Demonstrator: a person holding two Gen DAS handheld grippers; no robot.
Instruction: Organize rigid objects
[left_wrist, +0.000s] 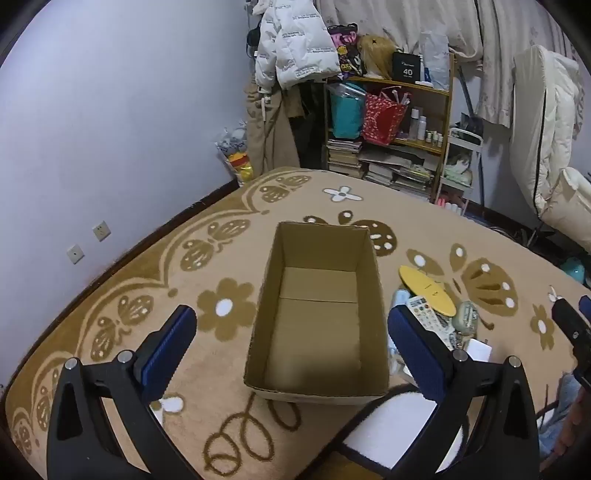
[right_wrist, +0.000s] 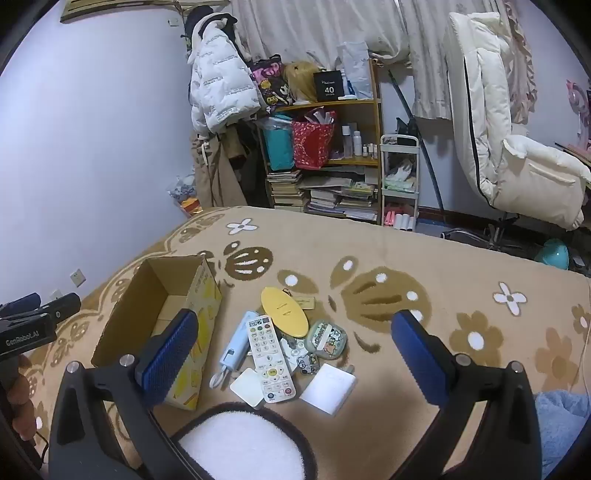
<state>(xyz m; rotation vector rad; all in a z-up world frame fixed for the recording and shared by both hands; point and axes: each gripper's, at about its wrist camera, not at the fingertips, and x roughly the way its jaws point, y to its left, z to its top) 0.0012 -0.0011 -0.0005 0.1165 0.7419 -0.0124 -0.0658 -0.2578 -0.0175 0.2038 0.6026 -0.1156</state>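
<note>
Step in hand: the very start, by the look of it; the cardboard box (left_wrist: 317, 317) stands empty on the flowered rug (left_wrist: 207, 266) and nothing is gripped.
Box: open-topped, bare inside, its yellow printed side facing the pile of small things just to its right.
Pile: a white remote control (right_wrist: 269, 360) lies in the middle, a yellow oval case (right_wrist: 283, 311) touching its far end, a pale blue stick-shaped gadget (right_wrist: 236, 345) along its left side, a round patterned pouch (right_wrist: 327, 339) to its right, and two white square blocks (right_wrist: 328, 387) nearest the camera (the flat stickered bits under the remote are too jumbled to name).
Left gripper (left_wrist: 291, 347): jaws spread wide, empty, tilted down over the box so the box sits between the fingers in its view, without contact.
Right gripper (right_wrist: 295, 343): jaws spread wide, empty, hovering above the pile and pointing down at it, the remote roughly midway between the fingers.
Next move calls for: the right gripper dropping onto one item, most likely the remote, since it lies on top; the jaws should close across its narrow width.
Care: the items overlap and touch, so a low sweep could drag neighbours along.
After that: a short carry leftward over the box rim.
</note>
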